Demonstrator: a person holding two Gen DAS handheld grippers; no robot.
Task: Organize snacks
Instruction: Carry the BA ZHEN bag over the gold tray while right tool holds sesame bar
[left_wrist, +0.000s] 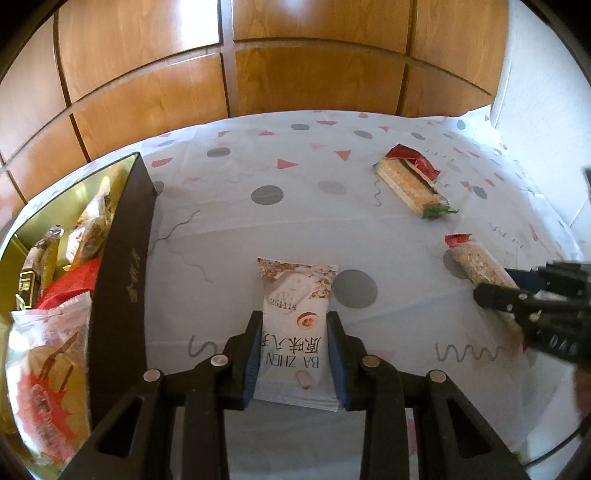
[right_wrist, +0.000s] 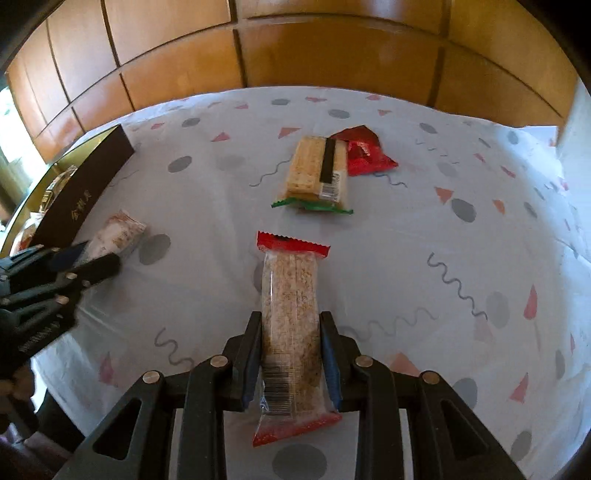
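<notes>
Between each gripper's jaws lies a snack: white packet (left_wrist: 295, 332), oat bar (right_wrist: 291, 332).

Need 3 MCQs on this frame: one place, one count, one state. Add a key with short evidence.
1. Where is the dark gift box relative to the left gripper?
A. to its left
B. to its right
C. directly ahead

2. How many snack packs lie on the tablecloth untouched by either gripper?
A. none
B. two
C. four

3. What is the right gripper doing?
A. open over bare cloth
B. closed on the clear red-ended cereal bar
C. holding the box

Key: 1 A, the box fills the left edge of the left wrist view. 2 B, only the cracker pack and the red packet. 3 B, both fingers press the bar's sides.
</notes>
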